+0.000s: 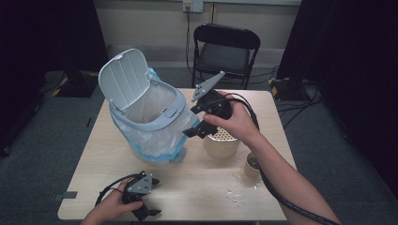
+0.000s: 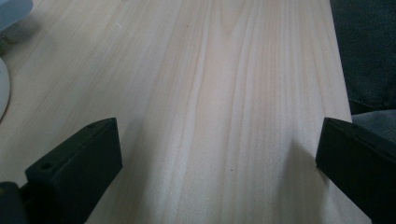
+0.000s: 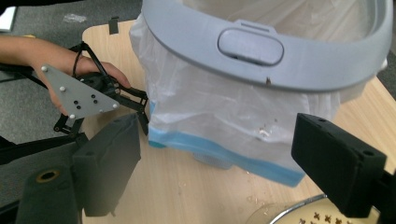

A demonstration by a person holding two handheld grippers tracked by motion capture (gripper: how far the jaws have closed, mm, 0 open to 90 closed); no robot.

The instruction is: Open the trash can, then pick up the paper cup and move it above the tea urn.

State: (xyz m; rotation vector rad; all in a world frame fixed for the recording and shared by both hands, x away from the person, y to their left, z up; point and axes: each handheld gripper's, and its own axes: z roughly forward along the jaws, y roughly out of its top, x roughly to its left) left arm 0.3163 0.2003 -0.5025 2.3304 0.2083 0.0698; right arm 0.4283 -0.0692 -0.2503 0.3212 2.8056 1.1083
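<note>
Right tongs (image 1: 196, 123): held in the air just beside the front of the bin, jaws standing apart with nothing between them; seen along those jaws, the bin's grey rim and bag lay straight ahead.
Left tongs (image 1: 143, 206): resting low near the tabletop's near edge, well apart from the bin, jaws wide and empty over bare wood.
Bin (image 1: 145, 112): a pale grey lidded waste bin on the tabletop (image 1: 197, 192), leaning, its lid (image 1: 123, 78) swung up and back, mouth open toward the right tongs.
Bin liner (image 3: 219, 112): a thin translucent plastic bag with a blue hem (image 3: 224, 151), tucked under the grey rim (image 3: 280, 60) and bulging out below it.
Strainer bowl (image 1: 221, 143): cream bowl with a perforated insert, just beside the bin and beneath the right hand (image 1: 237, 119).
Paper cup (image 1: 252, 166): small, near the bowl, on the side away from the bin.
Crumbs (image 1: 234, 194): scattered on the wood in front of the bowl, a few flecks also on the liner.
Handling, bin: probably light hollow plastic, stiff but smooth, so likely to slide or tip further if pushed high up.
Handling, liner: soft, slippery and easily torn; a pinch would likely gather film rather than move the bin.
Where to take hold: the firm grey rim beside the push-button latch (image 3: 251, 46) looked the soundest place, a jaw on each face of it.
Risk: nudging the tilted bin could topple it toward the tabletop's far edge.
</note>
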